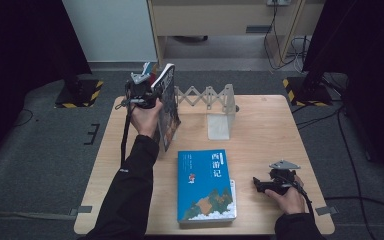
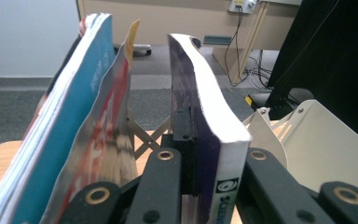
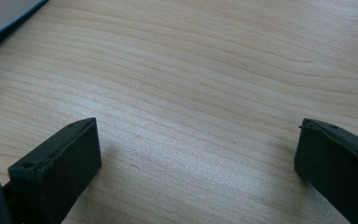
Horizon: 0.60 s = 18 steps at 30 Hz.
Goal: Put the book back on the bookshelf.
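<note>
My left gripper [image 1: 152, 93] is raised over the table's back left corner, shut on a thick dark book [image 1: 169, 112] that stands upright and tilted. In the left gripper view the jaws [image 2: 204, 140] clamp the dark book [image 2: 179, 74] near its spine, white page edge up. Just to its left stand a teal book and a red-covered one [image 2: 74, 130]. A teal book [image 1: 205, 185] lies flat at the front middle. My right gripper [image 1: 257, 185] rests on the table at the front right, open [image 3: 196, 149], nothing between its fingers.
A white accordion rack [image 1: 200, 95] runs along the table's back edge and ends in a white bookend [image 1: 220, 120], which sits right of the held book [image 2: 317, 144]. Bare wooden table [image 1: 270, 125] lies between bookend and right gripper. Cables and stands surround the table.
</note>
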Motion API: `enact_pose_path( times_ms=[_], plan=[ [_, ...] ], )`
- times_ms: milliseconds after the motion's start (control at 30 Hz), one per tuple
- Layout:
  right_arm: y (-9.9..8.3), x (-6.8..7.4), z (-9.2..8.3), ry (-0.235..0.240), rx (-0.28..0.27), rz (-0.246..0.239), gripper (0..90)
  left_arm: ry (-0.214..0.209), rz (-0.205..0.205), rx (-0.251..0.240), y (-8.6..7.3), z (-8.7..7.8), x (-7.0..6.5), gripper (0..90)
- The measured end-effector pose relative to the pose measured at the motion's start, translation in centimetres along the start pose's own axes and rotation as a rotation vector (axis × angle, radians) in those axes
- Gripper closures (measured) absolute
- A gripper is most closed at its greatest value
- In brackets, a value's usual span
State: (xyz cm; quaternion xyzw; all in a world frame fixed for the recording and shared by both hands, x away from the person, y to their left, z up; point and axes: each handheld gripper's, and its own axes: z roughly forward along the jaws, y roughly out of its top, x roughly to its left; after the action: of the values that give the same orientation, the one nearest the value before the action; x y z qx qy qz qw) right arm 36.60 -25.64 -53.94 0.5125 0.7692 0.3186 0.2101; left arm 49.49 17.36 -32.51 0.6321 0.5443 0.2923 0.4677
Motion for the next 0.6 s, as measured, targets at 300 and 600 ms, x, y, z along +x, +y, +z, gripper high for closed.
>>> enact_pose_path(
  times_ms=[300, 600],
  plan=[
    [0.0, 0.0, 0.0, 0.002, 0.001, 0.0, 0.7, -0.013, 0.02, 0.009, -1.0, -0.9, 0.0, 81.7],
    [0.0, 0.0, 0.0, 0.003, 0.001, 0.0, 0.7, -0.025, 0.044, 0.047, -2.4, -2.5, 0.2, 81.7]
  ],
)
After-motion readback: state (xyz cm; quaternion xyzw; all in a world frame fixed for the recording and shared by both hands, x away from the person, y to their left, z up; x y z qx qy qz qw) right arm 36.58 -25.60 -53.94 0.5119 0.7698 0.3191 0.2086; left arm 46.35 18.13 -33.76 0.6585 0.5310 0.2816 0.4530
